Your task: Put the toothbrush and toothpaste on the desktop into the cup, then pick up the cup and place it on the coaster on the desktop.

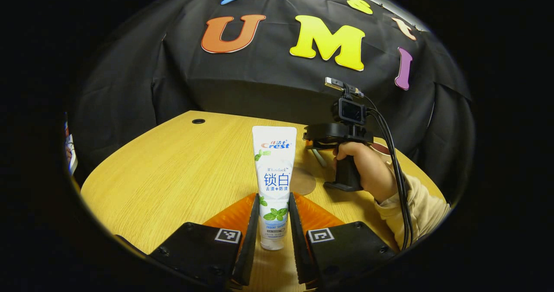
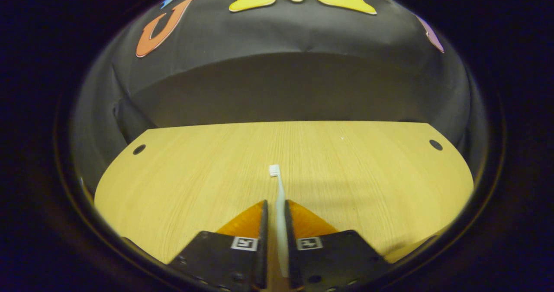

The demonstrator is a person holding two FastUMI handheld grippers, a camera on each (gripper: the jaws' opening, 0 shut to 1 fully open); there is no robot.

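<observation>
Left claw (image 1: 274,220) is clamping the toothpaste (image 1: 274,184); right claw (image 2: 275,227) is pinching the thin toothbrush (image 2: 280,205), which risks pivoting and slipping loose.

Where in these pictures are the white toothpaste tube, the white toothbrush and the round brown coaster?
white toothpaste tube (image 1: 273,184), left gripper view, middle of the tube body
white toothbrush (image 2: 280,201), right gripper view, on the handle
round brown coaster (image 1: 304,181), left gripper view, its visible right part
</observation>
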